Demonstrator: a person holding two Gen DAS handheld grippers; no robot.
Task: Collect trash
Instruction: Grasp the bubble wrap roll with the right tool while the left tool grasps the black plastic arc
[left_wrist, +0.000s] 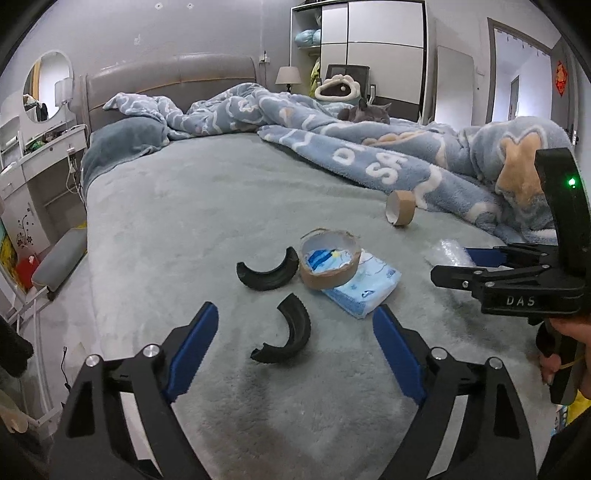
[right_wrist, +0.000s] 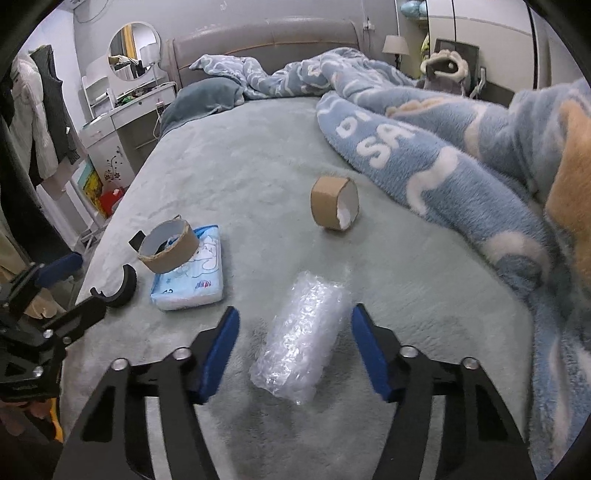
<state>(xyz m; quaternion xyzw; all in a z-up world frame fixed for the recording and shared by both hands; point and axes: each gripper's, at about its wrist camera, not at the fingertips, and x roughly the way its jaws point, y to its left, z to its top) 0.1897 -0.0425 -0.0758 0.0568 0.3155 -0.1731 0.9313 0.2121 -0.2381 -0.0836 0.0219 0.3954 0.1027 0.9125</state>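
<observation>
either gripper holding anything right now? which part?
Nothing held. Right gripper straddles the clear bubble-wrap roll, pads not touching. Left gripper is open around the black curved rubber piece, also untouched.

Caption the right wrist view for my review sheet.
Right gripper, jaws open, straddling a bubble-wrap roll on the bed; cardboard tape core beyond.

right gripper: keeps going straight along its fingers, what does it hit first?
Most likely the bubble wrap roll, lying between the open right gripper blue pads, which don't touch it yet. Depth unclear.
</observation>
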